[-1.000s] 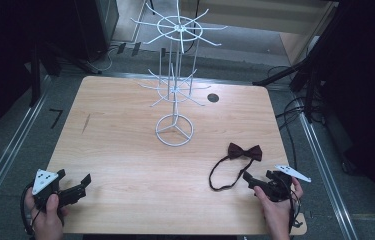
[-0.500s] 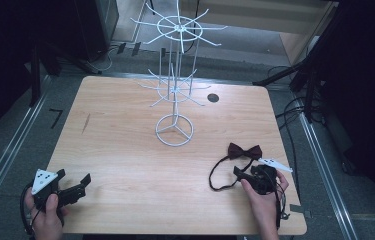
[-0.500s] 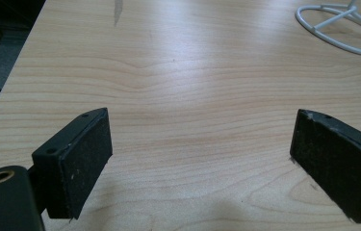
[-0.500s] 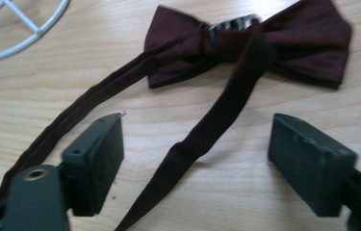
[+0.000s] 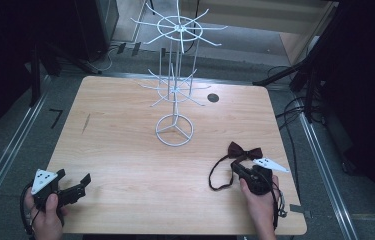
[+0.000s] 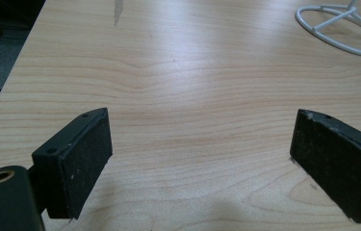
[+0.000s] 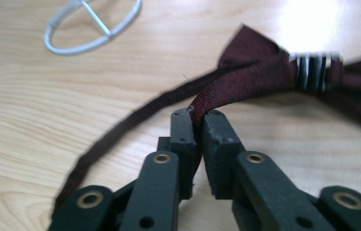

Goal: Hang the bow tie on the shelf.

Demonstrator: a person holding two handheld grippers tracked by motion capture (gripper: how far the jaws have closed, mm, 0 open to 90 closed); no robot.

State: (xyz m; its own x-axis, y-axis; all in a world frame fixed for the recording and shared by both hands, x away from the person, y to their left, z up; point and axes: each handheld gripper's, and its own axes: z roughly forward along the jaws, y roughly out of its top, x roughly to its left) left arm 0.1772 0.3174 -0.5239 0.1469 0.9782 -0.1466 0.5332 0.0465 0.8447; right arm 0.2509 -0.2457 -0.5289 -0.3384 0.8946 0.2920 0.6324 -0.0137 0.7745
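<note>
A dark red bow tie with a thin dark strap lies on the wooden table at the right front. My right gripper is shut on the tie's strap just beside the bow, the fabric pinched between its jaws. My left gripper rests at the table's front left corner, open wide, with bare wood between its pads. A white wire display stand rises from a ring base at mid table.
A small dark round hole sits in the tabletop behind the stand. Cables and dark equipment lie on the floor to the right of the table. Metal rails run along both sides of the table.
My right gripper moved forward to the bow tie and shut on its strap beside the bow. The left gripper has stayed in place, open.
</note>
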